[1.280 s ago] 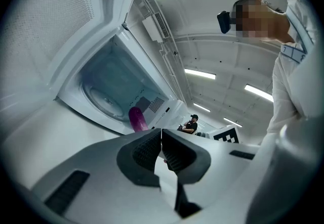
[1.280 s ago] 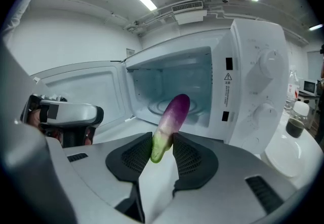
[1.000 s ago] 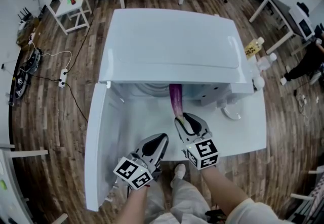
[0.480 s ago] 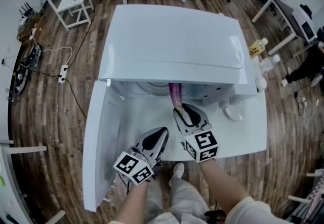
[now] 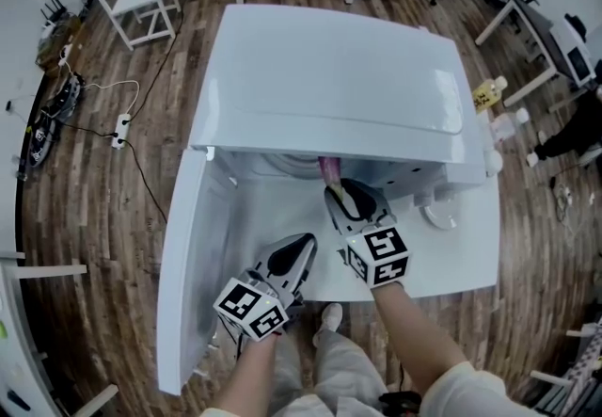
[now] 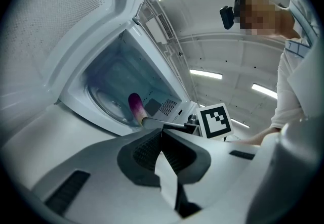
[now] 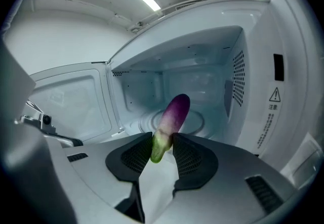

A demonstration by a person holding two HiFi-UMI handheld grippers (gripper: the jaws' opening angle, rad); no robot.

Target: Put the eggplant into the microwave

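Easing the eggplant [image 7: 174,112] deeper into the open microwave [image 5: 329,76] looks like the step in hand, and the right gripper [image 7: 163,144] is well placed for it: its two dark pads are clamped on the green stem end, with the purple end pointing away into the cavity. To do it well, the gripper should travel farther in until the whole length is past the near sill. It should then drop low over the glass turntable [image 7: 198,123] before the pads part, so the piece settles instead of falling and rolling. The tip needs to stay off the vented right wall and the ceiling. The door [image 5: 193,264] stands swung open at the left, out of the path. The left gripper [image 5: 299,244] hangs near the door's inner face with its pads pressed together on nothing, and it can wait there. In the head view only a short purple stub shows beneath the microwave's top edge, so how deep it reaches is hard to tell from above. The eggplant is slim and smooth, glossy purple at the far end and fading through pale lilac to yellow-green where it is pinched. It is held off the floor, tilted up and slightly right.
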